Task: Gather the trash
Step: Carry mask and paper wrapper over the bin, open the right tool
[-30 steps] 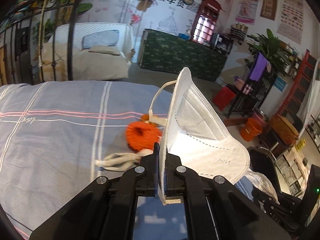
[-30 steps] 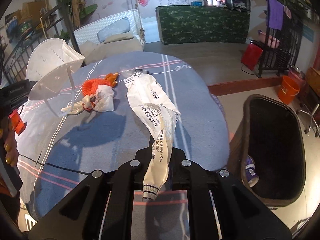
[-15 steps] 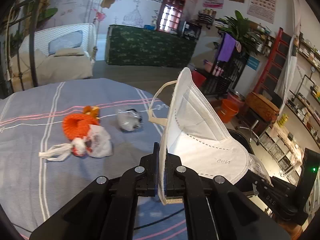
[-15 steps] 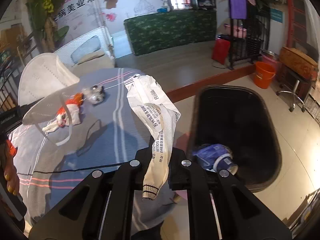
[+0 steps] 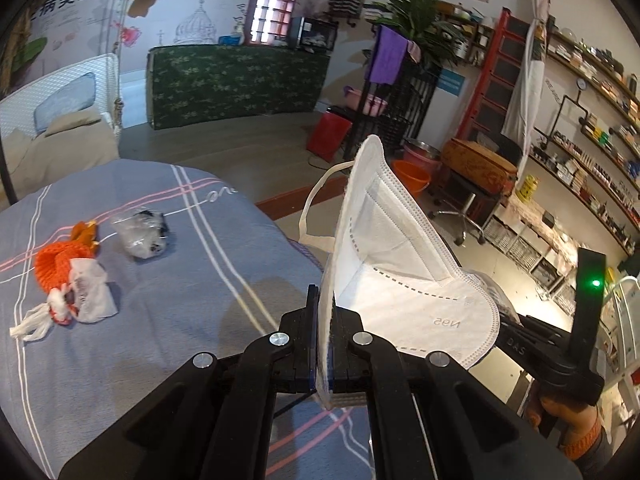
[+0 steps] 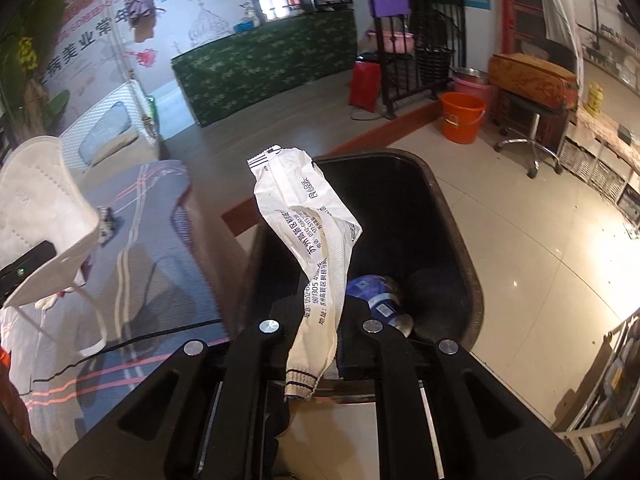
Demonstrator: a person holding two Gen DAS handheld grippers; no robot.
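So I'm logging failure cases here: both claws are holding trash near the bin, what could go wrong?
The right claw pinches the white wrapper over the black bin, but the claw sits near the bin's near rim, so the wrapper might land on the floor.

The left claw grips only an edge of the face mask; its loose ear loop could snag.

An orange net and a crumpled clear bag remain on the bedsheet and could be missed.

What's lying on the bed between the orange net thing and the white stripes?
A crumpled clear plastic bag lies between the orange mesh net and the white stripes, shown in the left wrist view.
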